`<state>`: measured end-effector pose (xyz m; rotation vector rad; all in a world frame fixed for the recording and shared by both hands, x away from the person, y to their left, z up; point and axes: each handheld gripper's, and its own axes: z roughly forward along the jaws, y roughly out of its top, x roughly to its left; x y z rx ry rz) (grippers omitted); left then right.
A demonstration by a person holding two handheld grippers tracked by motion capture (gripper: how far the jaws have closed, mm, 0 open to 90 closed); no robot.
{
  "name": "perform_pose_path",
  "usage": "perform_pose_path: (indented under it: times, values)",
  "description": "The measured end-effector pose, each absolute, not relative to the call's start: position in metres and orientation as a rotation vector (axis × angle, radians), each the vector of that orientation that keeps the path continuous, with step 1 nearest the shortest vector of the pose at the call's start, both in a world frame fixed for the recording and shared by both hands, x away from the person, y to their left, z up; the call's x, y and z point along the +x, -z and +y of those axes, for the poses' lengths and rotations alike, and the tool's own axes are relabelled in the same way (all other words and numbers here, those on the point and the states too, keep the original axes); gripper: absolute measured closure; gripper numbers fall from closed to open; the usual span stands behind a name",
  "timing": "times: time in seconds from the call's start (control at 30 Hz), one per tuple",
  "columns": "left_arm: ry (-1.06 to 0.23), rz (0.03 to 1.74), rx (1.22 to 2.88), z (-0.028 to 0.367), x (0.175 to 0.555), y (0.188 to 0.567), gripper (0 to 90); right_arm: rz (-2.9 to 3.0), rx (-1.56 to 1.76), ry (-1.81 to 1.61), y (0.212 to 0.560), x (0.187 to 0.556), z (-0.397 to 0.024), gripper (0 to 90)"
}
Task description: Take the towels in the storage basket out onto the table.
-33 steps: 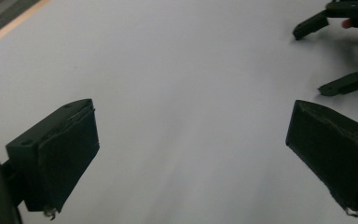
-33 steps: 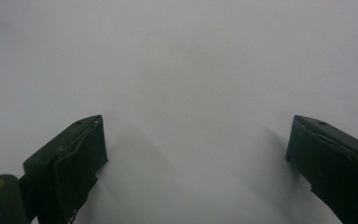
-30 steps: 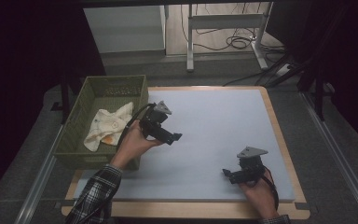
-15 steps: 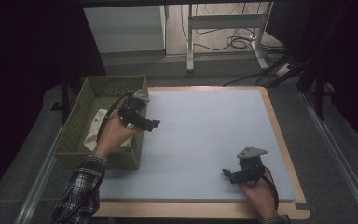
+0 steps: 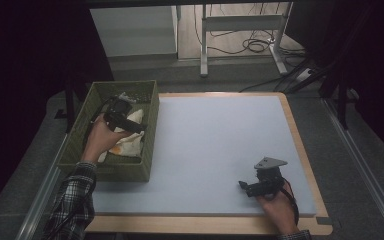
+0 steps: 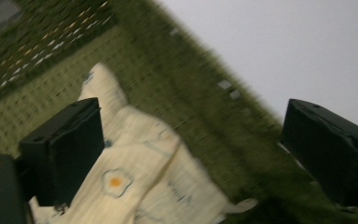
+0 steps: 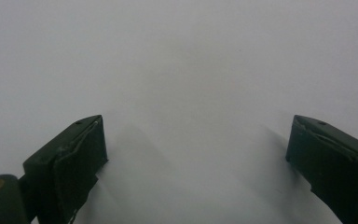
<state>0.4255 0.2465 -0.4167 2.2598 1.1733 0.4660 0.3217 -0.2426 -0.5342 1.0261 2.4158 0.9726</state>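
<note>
A green mesh basket (image 5: 149, 107) stands at the table's left edge and holds a cream cloth (image 5: 130, 142) printed with fried eggs. My left gripper (image 5: 135, 129) hovers inside the basket just above the cloth, open. In the left gripper view the cloth (image 6: 140, 182) lies under and between the wide-apart jaws, with the basket wall (image 6: 200, 116) running across behind it. My right gripper (image 5: 242, 186) rests low over the pale blue mat (image 5: 220, 145) near the front right, open, nothing between its jaws. The right gripper view shows bare mat (image 7: 182, 70).
The mat covers a wood-rimmed table (image 5: 300, 145). Beyond the table's far edge stand a metal frame's legs (image 5: 205, 45) and cables on the floor (image 5: 255, 45). Dark floor surrounds the table.
My left gripper moved left from over the mat into the basket and now hangs over the cloth. The right gripper stayed put.
</note>
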Motion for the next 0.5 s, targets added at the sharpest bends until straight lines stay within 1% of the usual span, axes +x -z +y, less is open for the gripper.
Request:
perform_pose_path:
  times: [0.07, 0.2, 0.33, 0.37, 0.5]
  values:
    - [-0.468, 1.189, 2.281, 0.253, 0.428, 0.423, 7.6, 2.416, 1.026, -0.973, 0.534, 0.322, -0.243, 5.0]
    - [-0.44, 1.222, 2.312, 0.265, 0.43, 0.435, 12.8, 2.416, 1.026, -0.973, 0.534, 0.322, -0.243, 5.0]
    - [-0.398, 1.237, 2.358, 0.272, 0.436, 0.447, 19.1, 2.416, 1.026, -0.973, 0.534, 0.322, -0.243, 5.0]
    - [-0.38, 1.241, 2.371, 0.274, 0.438, 0.451, 23.4, 2.416, 1.026, -0.973, 0.534, 0.322, -0.243, 5.0]
    - [-0.361, 1.318, 2.403, 0.28, 0.448, 0.464, 23.8, 2.416, 1.026, -0.973, 0.534, 0.322, -0.243, 5.0]
